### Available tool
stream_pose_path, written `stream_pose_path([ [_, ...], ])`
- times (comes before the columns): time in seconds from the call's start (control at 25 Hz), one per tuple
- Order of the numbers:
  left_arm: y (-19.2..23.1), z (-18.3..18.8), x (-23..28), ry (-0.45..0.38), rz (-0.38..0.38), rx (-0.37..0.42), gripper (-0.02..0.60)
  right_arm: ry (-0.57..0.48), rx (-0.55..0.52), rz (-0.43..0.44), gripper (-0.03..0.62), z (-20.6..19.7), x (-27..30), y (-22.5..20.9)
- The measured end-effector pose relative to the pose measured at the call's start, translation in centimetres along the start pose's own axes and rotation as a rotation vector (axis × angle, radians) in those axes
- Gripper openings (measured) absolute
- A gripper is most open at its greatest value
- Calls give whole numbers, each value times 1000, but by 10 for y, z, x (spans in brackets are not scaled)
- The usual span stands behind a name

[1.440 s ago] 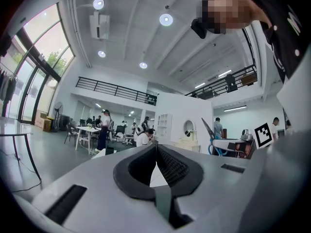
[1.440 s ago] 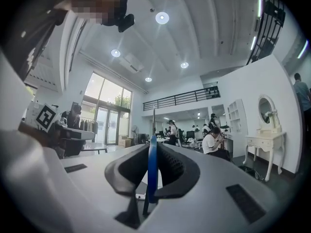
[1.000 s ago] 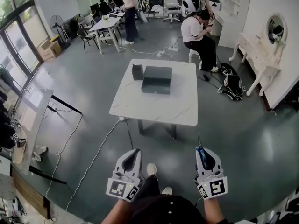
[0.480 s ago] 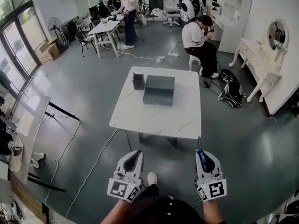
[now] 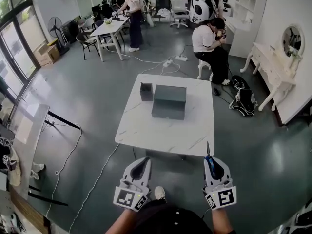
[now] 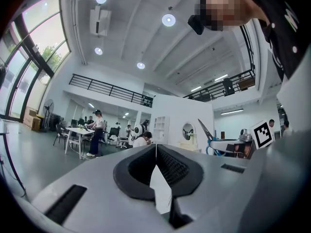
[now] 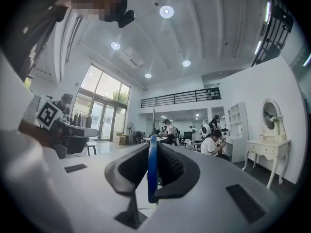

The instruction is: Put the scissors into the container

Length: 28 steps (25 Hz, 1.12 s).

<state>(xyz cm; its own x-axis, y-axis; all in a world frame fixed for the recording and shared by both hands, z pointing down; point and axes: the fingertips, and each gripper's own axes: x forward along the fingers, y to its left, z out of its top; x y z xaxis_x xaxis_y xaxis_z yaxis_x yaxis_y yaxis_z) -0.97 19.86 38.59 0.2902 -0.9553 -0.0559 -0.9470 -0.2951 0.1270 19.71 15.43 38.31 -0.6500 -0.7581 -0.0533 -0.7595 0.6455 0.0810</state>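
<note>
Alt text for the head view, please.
The right tool grips blue-handled scissors, blade pointing ahead; the left tool is shut and empty. Beyond them stands a white table with a small dark container beside a dark box.

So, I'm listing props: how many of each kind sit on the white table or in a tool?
Small dark container: 1
Flat dark box: 1
Scissors: 1
Total: 3
</note>
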Motion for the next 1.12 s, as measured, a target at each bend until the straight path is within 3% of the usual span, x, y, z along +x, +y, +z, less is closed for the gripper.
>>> stream_pose_path([
  [0.68, 80, 1, 54, 7, -59, -6, 28, 4, -15, -34, 55, -6, 97, 9],
  [1.12, 98, -8, 69, 31, -86, -20, 28, 31, -10, -46, 55, -17, 121, 9],
])
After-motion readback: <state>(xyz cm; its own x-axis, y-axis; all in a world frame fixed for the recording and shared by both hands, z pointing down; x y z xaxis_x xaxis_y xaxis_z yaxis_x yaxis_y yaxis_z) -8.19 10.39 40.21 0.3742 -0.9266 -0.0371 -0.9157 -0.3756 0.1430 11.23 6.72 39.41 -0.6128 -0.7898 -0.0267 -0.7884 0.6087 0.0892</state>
